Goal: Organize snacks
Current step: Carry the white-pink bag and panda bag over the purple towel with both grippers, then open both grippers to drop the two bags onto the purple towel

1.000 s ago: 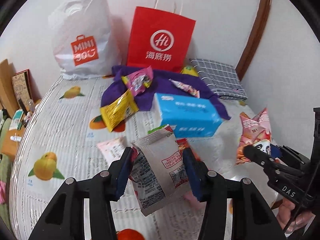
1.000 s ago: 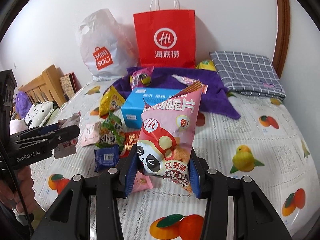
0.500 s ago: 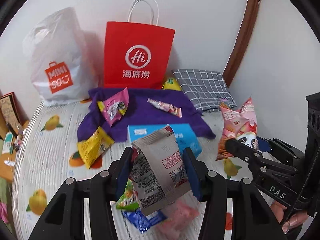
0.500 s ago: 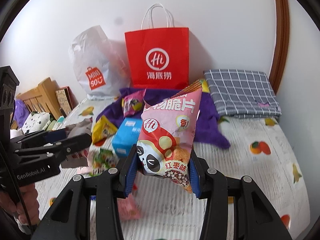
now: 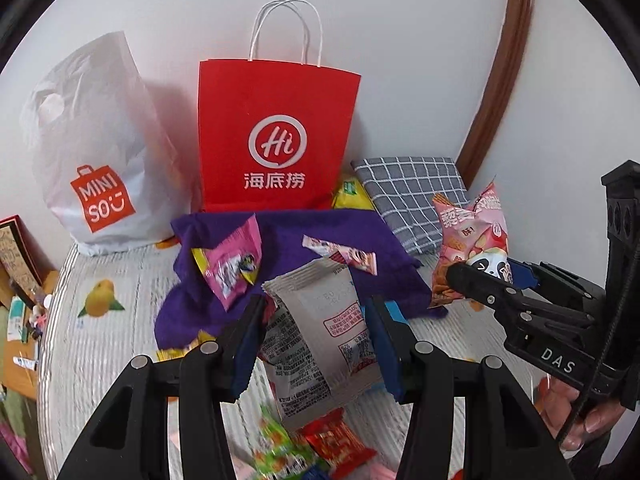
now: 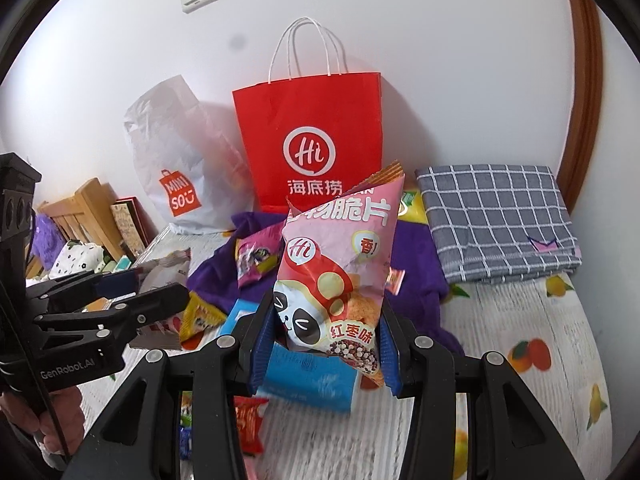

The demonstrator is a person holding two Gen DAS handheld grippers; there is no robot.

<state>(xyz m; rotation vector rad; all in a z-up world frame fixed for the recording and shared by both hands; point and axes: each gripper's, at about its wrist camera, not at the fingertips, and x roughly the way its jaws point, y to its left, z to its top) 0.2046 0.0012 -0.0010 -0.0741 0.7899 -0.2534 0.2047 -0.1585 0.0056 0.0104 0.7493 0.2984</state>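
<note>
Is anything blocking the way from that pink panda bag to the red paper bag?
Nothing visible blocks it. The pink panda snack bag, clamped in the right gripper, hangs above the purple cloth and its small packets, before the red paper bag.

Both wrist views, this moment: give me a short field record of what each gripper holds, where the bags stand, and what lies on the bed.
left gripper: shut on the grey snack packet, held above the bed
right gripper: shut on the pink panda chip bag
red paper bag: upright against the wall, handles up
white plastic bag: left of the red bag
purple cloth: in front of the red bag, two pink packets on it
checked cushion: right of the cloth
blue box: on the bed, below the right gripper
</note>
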